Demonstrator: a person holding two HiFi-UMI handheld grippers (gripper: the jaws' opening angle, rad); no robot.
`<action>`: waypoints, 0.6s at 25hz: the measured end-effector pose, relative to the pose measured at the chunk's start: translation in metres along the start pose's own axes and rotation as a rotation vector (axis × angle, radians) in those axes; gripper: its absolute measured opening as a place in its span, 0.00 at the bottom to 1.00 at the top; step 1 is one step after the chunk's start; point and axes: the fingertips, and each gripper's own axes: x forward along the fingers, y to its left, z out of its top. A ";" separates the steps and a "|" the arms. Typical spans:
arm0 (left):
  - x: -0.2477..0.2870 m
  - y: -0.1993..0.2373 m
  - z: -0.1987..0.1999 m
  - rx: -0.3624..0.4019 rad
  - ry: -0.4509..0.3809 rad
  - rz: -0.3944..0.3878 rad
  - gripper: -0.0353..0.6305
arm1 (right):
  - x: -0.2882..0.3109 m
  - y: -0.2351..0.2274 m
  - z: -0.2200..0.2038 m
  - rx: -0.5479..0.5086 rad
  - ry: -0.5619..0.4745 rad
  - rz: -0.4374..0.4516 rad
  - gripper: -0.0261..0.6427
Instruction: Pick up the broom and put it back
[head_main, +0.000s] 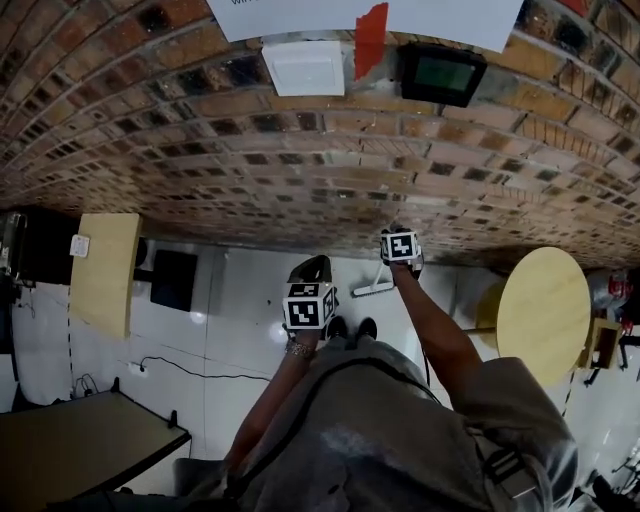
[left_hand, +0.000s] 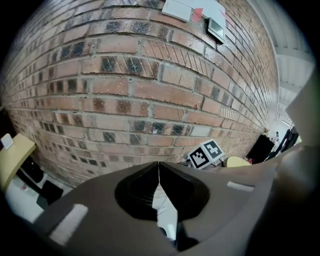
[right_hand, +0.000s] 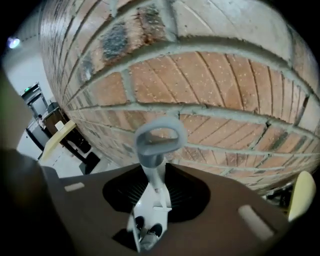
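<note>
The broom has a white shaft (right_hand: 152, 192) that ends in a grey loop handle (right_hand: 159, 140). My right gripper (right_hand: 154, 175) is shut on that shaft just below the loop, close to the brick wall. In the head view the right gripper (head_main: 400, 247) is up by the wall, and the broom's white head (head_main: 373, 290) rests on the floor below it. My left gripper (head_main: 309, 305) hangs to the left of it. Its jaws are shut with nothing between them (left_hand: 159, 169). The right gripper's marker cube (left_hand: 206, 154) shows past its tip.
The brick wall (head_main: 300, 170) fills the front, with a white panel (head_main: 303, 68) and a black box (head_main: 441, 73) on it. A round yellow table (head_main: 545, 315) stands right, a yellow tabletop (head_main: 105, 270) left, a dark table (head_main: 80, 445) lower left. A cable (head_main: 190, 372) lies on the white floor.
</note>
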 end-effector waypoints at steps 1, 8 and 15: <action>-0.002 0.001 -0.003 -0.006 0.002 0.004 0.00 | 0.005 -0.004 0.005 0.008 0.005 -0.005 0.19; -0.008 0.001 -0.008 -0.015 -0.009 0.014 0.00 | 0.009 -0.009 0.004 0.056 0.057 0.019 0.33; -0.007 -0.011 -0.025 -0.007 0.023 -0.002 0.00 | -0.028 0.019 -0.003 0.059 -0.013 0.076 0.30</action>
